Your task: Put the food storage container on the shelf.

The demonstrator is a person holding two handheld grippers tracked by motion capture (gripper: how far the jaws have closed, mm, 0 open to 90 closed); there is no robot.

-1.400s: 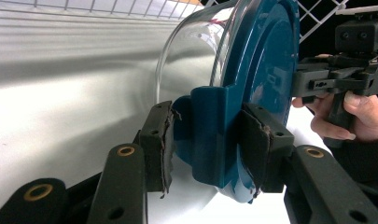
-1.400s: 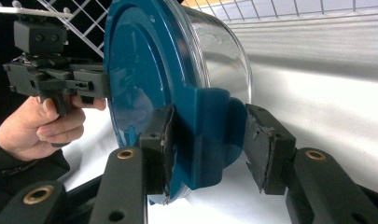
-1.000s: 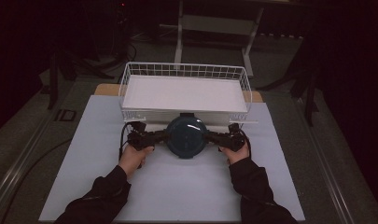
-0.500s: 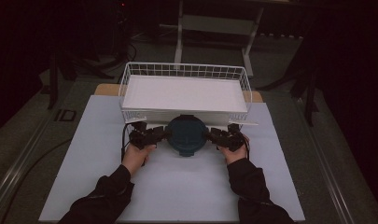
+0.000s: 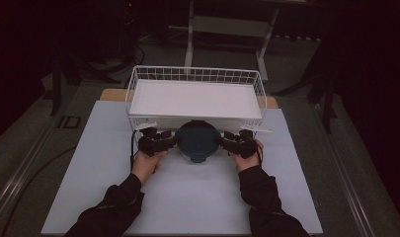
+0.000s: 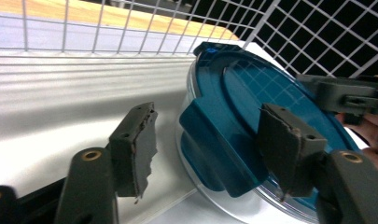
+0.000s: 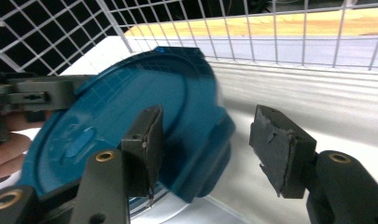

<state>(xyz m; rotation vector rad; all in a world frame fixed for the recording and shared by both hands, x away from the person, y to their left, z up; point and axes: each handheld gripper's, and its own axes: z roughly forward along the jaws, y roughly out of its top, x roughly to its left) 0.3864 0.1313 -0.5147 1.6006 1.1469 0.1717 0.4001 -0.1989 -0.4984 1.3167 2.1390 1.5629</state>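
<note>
the far side of the round container (image 5: 198,141) is tucked against the front wall of the white wire basket (image 5: 195,74), and in the high view the jaws of both tools are too small and dark to read. the container's clear base is mostly cut off under its teal lid (image 6: 252,116); no writing or label can be made out on it.

the left hand-held gripper (image 6: 214,154) has its jaws spread wide, one on each side of the lid's side latch tab, not pressing on it. the right hand-held gripper (image 7: 205,149) is likewise wide open, straddling the tab on the opposite side; that edge of the lid is blurred, so contact cannot be judged.

the container sits on the white-covered desk (image 5: 103,163), just in front of the basket, between the two hands.
</note>
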